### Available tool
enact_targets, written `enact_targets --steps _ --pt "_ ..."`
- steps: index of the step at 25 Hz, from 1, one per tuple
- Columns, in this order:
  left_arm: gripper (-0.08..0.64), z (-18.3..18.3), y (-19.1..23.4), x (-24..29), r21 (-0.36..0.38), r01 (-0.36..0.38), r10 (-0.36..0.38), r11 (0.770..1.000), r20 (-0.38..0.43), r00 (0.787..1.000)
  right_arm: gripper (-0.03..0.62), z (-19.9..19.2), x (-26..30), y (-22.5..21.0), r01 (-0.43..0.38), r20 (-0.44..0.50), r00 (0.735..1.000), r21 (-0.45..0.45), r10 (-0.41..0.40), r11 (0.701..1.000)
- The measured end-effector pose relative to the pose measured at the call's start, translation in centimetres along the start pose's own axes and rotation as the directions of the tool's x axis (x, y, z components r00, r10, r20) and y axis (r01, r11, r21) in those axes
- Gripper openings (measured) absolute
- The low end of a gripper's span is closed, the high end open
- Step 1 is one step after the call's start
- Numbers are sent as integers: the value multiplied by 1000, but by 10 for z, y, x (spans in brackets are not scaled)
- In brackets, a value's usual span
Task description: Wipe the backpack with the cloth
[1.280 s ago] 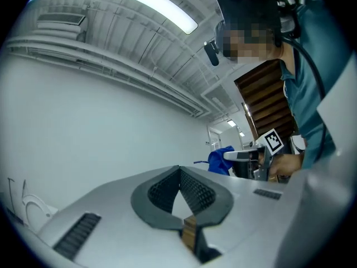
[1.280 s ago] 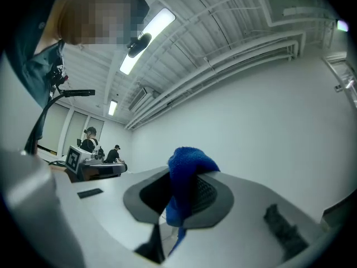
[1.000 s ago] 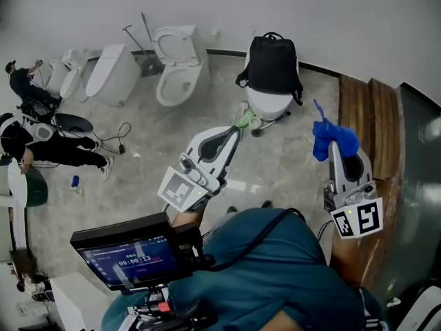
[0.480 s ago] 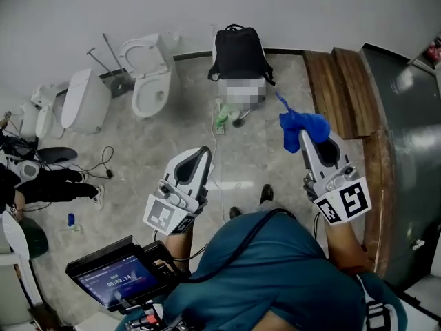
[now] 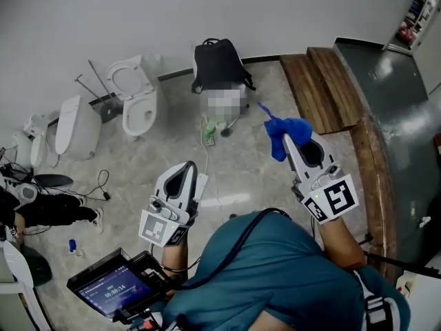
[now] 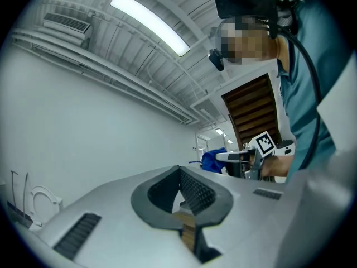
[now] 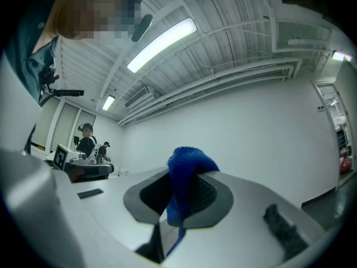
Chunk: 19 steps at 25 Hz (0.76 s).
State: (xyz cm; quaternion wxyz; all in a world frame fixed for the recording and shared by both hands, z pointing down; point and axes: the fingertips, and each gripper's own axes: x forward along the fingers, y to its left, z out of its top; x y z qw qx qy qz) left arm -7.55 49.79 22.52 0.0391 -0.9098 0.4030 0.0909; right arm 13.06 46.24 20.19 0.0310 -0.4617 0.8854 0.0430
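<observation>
From the head view, the black backpack sits upright on a pale fixture at the foot of the wall, well apart from both tools. An open toilet stands to its left, and wooden boards lie on the floor to its right. The right tool is held out over the floor with a blue cloth bunched at its tip. The left tool is held lower and nearer the person's body, with nothing at its tip. A small monitor shows at the lower left.

The left gripper view points upward, toward the white wall and a long ceiling light. The two dark ribbed pads meet at their tips, so this tool is closed down narrow with nothing gripped. Beyond it to the right, the other tool shows with the cloth hanging off its end.

The right gripper view also looks up at the wall and ceiling. Here the jaws are clamped on the cloth. A fold of it stands up above the pads, and a thin strip trails down between them. Two people stand far off at the left.
</observation>
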Motion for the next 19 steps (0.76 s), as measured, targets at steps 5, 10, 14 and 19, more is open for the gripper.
enact_targets --steps 5,10,14,19 --pt "4 -3 -10 6 -5 13 -13 1000 -18 1000 51 -3 -4 -8 14 -32 999 -30 -15 999" --pt "5 -8 -15 15 23 50 -49 998 -48 998 51 -11 -11 -18 32 -49 998 1 -32 999" --pt "5 -5 -38 28 35 55 -52 998 -67 996 51 -7 -36 -38 53 -28 998 21 -53 998" --pt "5 17 -48 17 10 53 -52 999 -45 998 51 0 -53 -27 76 -23 997 34 -75 997"
